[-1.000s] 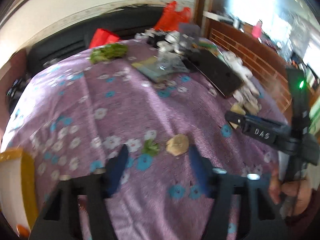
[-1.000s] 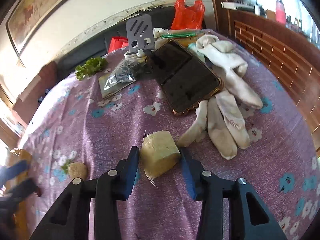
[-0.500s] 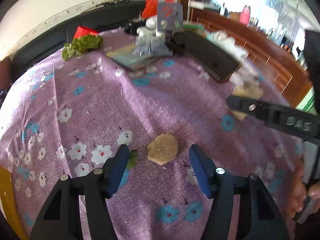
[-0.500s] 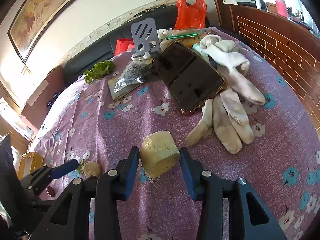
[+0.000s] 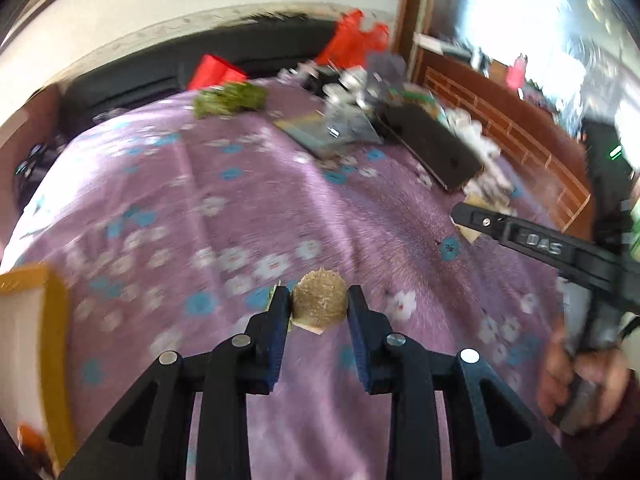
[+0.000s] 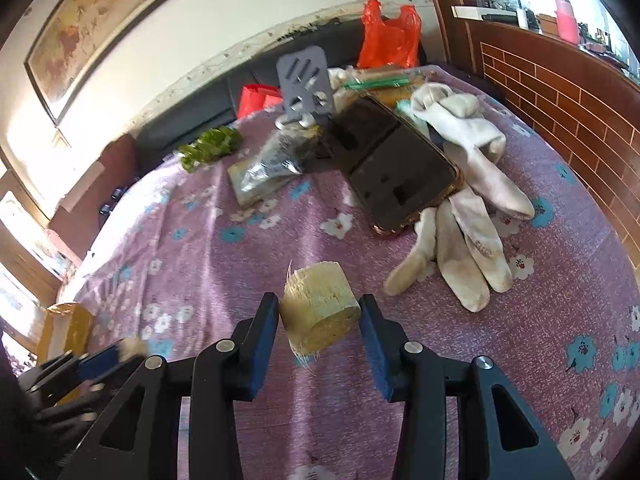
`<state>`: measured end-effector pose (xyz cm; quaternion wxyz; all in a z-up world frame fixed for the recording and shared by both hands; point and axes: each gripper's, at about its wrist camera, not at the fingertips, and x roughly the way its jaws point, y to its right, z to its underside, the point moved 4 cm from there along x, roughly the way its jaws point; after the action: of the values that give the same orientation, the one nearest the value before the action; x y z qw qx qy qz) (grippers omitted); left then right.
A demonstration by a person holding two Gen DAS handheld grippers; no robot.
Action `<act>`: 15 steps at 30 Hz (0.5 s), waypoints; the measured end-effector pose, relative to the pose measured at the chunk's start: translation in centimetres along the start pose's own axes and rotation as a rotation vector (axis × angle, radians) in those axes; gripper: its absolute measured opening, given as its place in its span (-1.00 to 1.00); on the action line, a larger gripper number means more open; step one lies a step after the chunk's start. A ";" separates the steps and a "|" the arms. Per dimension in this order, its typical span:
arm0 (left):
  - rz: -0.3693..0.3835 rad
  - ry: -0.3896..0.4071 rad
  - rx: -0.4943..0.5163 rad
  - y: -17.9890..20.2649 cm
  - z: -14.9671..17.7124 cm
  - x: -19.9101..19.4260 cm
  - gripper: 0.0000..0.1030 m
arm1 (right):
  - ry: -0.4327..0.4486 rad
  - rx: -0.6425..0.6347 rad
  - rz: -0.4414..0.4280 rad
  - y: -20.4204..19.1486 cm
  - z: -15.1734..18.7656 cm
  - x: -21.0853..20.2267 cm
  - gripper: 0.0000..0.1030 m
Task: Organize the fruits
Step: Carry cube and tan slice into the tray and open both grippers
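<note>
Now both grippers carry fruit pieces, so the step in hand reads as pick-up finished and carry begun. Left gripper (image 5: 319, 306): jaws have just been closing, and the small round brown piece (image 5: 319, 303) sits between the tips, both pads pressing its sides, clamped. It looks lifted clear of the purple flowered cloth (image 5: 224, 216), though blur makes the gap hard to judge. Right gripper (image 6: 319, 314): jaws clamped on the pale fibrous chunk (image 6: 320, 308), which sits between the pads with its frayed cut end hanging below them; stray fibres stick out above and below. From the left wrist view, the yellow-rimmed container (image 5: 38, 320) lies off to the left of the jaws and near them, with something orange low inside it; seen from the right wrist, the same container (image 6: 66, 330) is far left of the jaws, behind the left gripper. My reading: that container is the likely drop place, though nothing confirms it. Next move for the left hand calls for a short swing leftward, tips brought over the rim, then release. The round piece is small and held only at the tips, so a jolt could roll it out. Right hand would have to cross much more cloth, or wait its turn.
</note>
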<state>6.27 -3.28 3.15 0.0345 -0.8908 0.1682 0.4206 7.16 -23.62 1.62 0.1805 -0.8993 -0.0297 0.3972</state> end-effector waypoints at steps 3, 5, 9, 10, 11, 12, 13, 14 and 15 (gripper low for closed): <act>-0.018 0.051 -0.067 -2.9 1.6 -5.0 -0.45 | 0.005 -0.009 -0.049 -1.0 0.4 -0.6 -0.13; -0.036 0.081 -0.123 -5.5 3.1 -8.4 -0.45 | -0.005 -0.027 -0.070 -2.1 0.9 -0.7 -0.13; -0.108 0.127 -0.256 -12.0 6.8 -14.5 -0.45 | -0.014 -0.095 -0.074 -5.1 2.3 -1.1 -0.13; -0.139 0.135 -0.282 -13.4 7.6 -15.7 -0.45 | -0.021 -0.112 -0.076 -6.1 2.7 -1.3 -0.13; -0.171 0.142 -0.307 -14.8 8.6 -16.8 -0.45 | -0.028 -0.141 -0.086 -7.7 3.2 -1.5 -0.13; -0.203 0.147 -0.341 -16.5 9.7 -17.9 -0.45 | -0.033 -0.169 -0.094 -9.0 3.7 -1.7 -0.13; -0.219 0.149 -0.366 -17.7 10.5 -18.6 -0.45 | -0.039 -0.213 -0.110 -11.3 4.5 -2.3 -0.13; -0.235 0.152 -0.396 -19.1 11.4 -19.4 -0.45 | -0.043 -0.236 -0.128 -12.9 5.1 -2.6 -0.12; -0.250 0.154 -0.421 -20.4 12.1 -19.8 -0.45 | -0.051 -0.266 -0.163 -15.2 5.8 -3.1 -0.12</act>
<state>-7.67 23.70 8.76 -0.1130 -0.9216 -0.0326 0.3698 2.19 -8.27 5.48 0.0905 -0.8996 -0.1593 0.3964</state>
